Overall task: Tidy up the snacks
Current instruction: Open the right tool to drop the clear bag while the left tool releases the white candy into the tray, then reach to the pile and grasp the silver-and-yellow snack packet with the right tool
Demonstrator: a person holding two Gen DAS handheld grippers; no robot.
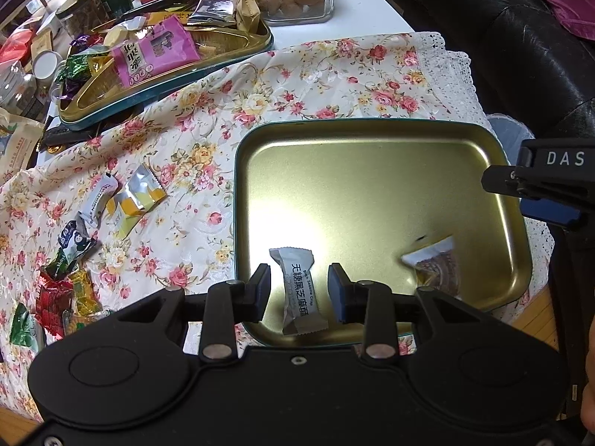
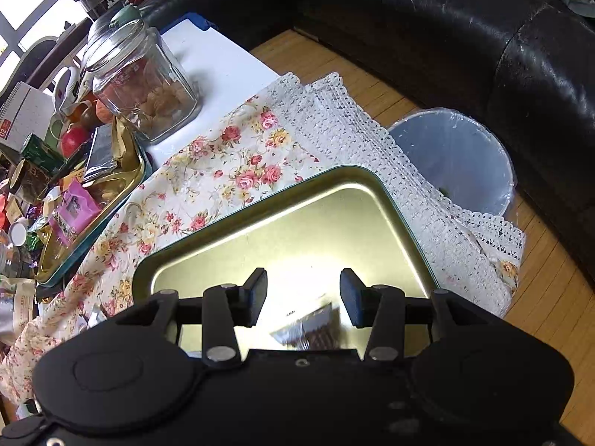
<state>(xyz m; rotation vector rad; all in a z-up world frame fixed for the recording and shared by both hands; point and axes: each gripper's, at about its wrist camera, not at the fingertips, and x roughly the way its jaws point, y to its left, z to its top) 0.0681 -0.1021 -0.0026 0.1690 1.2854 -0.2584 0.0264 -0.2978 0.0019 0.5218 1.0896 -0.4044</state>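
Note:
A gold tin tray (image 1: 372, 171) lies on the floral cloth. A grey sesame-crisp packet (image 1: 299, 290) lies in it, between the open fingers of my left gripper (image 1: 299, 291), which do not touch it. A brown-and-white snack packet (image 1: 437, 265) lies blurred at the tray's near right. My right gripper (image 2: 303, 293) is open above the tray (image 2: 334, 223), with that blurred packet (image 2: 312, 329) just below it. The right gripper also shows at the right edge of the left wrist view (image 1: 539, 186). Several loose wrapped candies (image 1: 111, 200) lie on the cloth to the left.
A second tin (image 1: 167, 74) full of snacks stands at the back left. A glass jar (image 2: 141, 81) with nuts stands behind the cloth. Apples and cans crowd the far left. A lined bin (image 2: 457, 163) stands on the floor beside a black sofa (image 2: 483, 37).

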